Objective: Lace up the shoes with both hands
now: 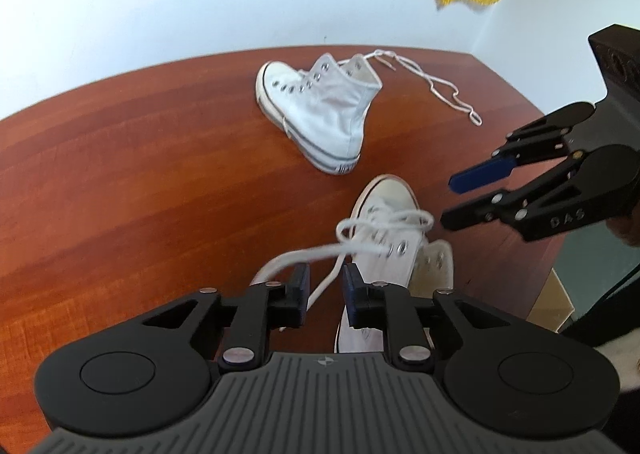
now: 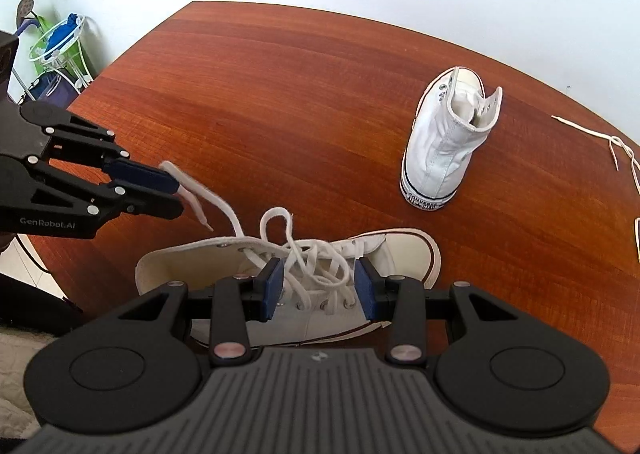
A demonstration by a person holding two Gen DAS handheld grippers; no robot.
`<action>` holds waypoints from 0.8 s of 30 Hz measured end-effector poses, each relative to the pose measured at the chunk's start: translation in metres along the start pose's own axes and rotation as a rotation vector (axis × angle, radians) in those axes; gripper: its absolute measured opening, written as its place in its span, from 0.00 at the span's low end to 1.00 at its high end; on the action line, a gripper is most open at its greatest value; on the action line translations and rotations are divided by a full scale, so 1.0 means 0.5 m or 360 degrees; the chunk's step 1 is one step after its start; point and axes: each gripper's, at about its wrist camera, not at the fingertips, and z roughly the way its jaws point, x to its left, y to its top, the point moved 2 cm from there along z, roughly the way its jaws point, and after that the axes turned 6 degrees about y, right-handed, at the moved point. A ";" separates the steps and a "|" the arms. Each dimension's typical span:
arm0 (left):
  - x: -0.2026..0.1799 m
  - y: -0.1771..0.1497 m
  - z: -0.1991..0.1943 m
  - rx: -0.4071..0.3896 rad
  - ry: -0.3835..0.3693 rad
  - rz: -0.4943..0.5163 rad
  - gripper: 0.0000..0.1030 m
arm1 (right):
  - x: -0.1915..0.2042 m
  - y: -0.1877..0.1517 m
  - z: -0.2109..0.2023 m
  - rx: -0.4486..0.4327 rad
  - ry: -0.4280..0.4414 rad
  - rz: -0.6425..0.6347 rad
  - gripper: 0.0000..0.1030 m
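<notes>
From the left wrist camera, I see my left gripper low over the brown table. Its two blue pads stand a little apart. A white lace runs through the gap between them, and I see space on both sides of it, so the pads do not squeeze it. The lace goes up to the near shoe, a white high-top just past the pads, with its toe pointing away from me. A second white shoe lies farther back, and a loose lace curls on the wood beside it. My right gripper comes in from the right side, fingers apart, with nothing in them.

From the right wrist camera, my right gripper hangs just over the near shoe. Its pads are wide apart and hold nothing. Messy loops of lace sit on the shoe between them. My left gripper is at the left, and the lace end droops out from its tips. The second shoe stands up, well apart, with its heel toward me
</notes>
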 end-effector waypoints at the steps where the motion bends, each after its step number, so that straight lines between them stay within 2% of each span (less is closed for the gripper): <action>1: 0.003 -0.006 0.002 0.0015 0.0002 -0.0005 0.20 | 0.000 -0.001 0.001 0.0003 0.0001 0.0003 0.40; 8: 0.027 -0.041 0.018 0.0101 0.0042 -0.0035 0.20 | -0.002 -0.007 0.004 0.0016 -0.0002 0.0014 0.40; 16: 0.038 -0.044 0.041 0.0130 0.0096 -0.0015 0.20 | -0.002 -0.004 0.006 0.0021 -0.0010 0.0008 0.40; 24: 0.043 -0.043 0.079 0.0184 0.0083 0.0032 0.20 | -0.005 -0.005 0.006 0.0021 -0.0020 0.0007 0.40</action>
